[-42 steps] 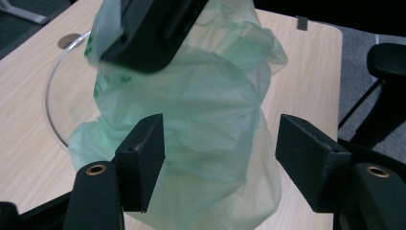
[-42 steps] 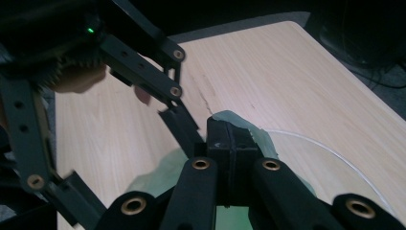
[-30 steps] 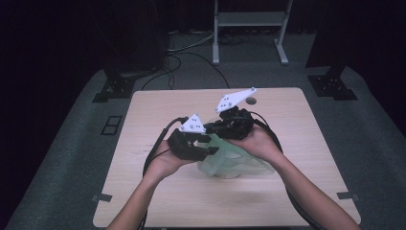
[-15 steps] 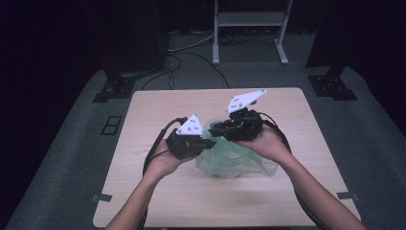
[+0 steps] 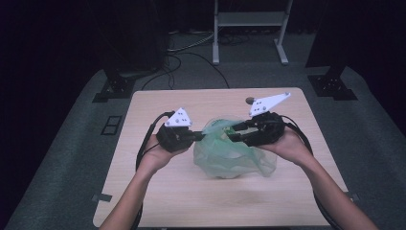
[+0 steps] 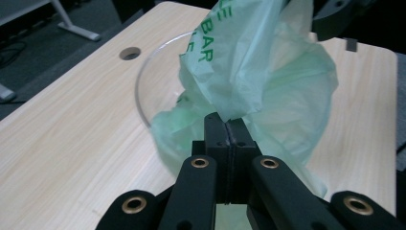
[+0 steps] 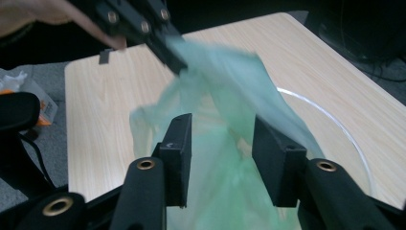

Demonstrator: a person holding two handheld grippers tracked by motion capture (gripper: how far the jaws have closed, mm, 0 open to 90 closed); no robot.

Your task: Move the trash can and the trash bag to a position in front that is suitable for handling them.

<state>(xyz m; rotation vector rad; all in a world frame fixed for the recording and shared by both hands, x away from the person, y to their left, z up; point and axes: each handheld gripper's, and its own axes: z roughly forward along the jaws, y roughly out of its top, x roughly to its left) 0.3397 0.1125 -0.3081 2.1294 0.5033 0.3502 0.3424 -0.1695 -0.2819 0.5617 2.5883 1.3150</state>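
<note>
From the high view, a thin green plastic bag (image 5: 230, 153) sits at the middle of the wooden table (image 5: 143, 191), slumped over a clear glass bowl whose rim barely shows there. The left gripper (image 5: 195, 136) meets the bag's upper left edge, and the right gripper (image 5: 231, 135) reaches in from the right toward the same raised fold, so the two tips stand near each other above the bag.

In the left gripper view, the two black jaws are pressed flat together with a pinch of the bag (image 6: 258, 81) caught between them; green lettering shows on the film, and the bowl (image 6: 143, 81) curves out behind it on the left.

In the right gripper view, the jaws stand apart and have just been opening; the bag (image 7: 230, 143) drapes between them, but the pads do not press on it. The left gripper (image 7: 174, 64) hangs on to the far corner.

The risk, as it looks, is that the film hangs from a single small pinch: a sideways tug could tear it, slip it free, or drag the bowl (image 7: 344, 139) across the table.
</note>
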